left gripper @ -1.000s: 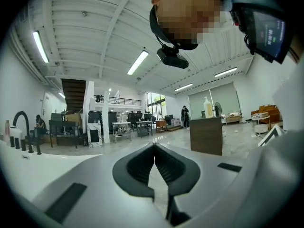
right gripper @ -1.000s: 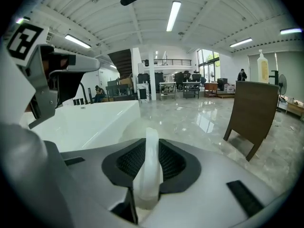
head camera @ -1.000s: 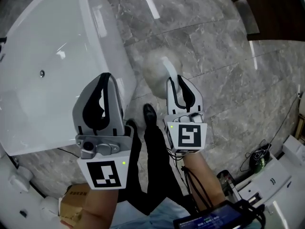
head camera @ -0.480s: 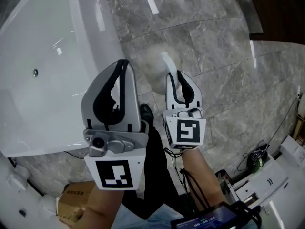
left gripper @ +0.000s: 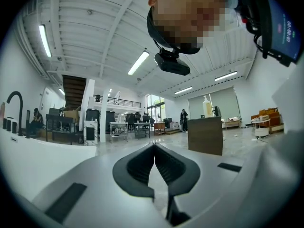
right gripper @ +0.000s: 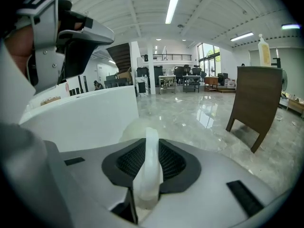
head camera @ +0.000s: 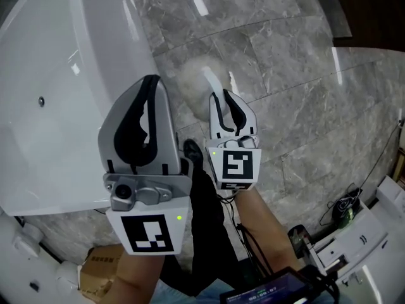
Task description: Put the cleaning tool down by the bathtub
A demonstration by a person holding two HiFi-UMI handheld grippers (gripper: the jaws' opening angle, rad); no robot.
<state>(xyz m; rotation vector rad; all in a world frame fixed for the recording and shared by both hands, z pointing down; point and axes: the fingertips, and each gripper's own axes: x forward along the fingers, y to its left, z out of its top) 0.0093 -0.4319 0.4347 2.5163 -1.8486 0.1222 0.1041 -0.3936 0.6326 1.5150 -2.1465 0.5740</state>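
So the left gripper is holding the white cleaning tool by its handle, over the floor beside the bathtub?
No, it is the right gripper whose jaws clamp the cleaning tool by its white handle, as the right gripper view shows. The left gripper is shut and empty. It is over the floor beside the bathtub.

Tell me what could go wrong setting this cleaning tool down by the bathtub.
The right gripper pinches the cleaning tool only by its thin handle; the fluffy head beyond could twist it loose. The floor is glossy stone, so the tool may slide on release. The bathtub wall is close; the head might bump it.
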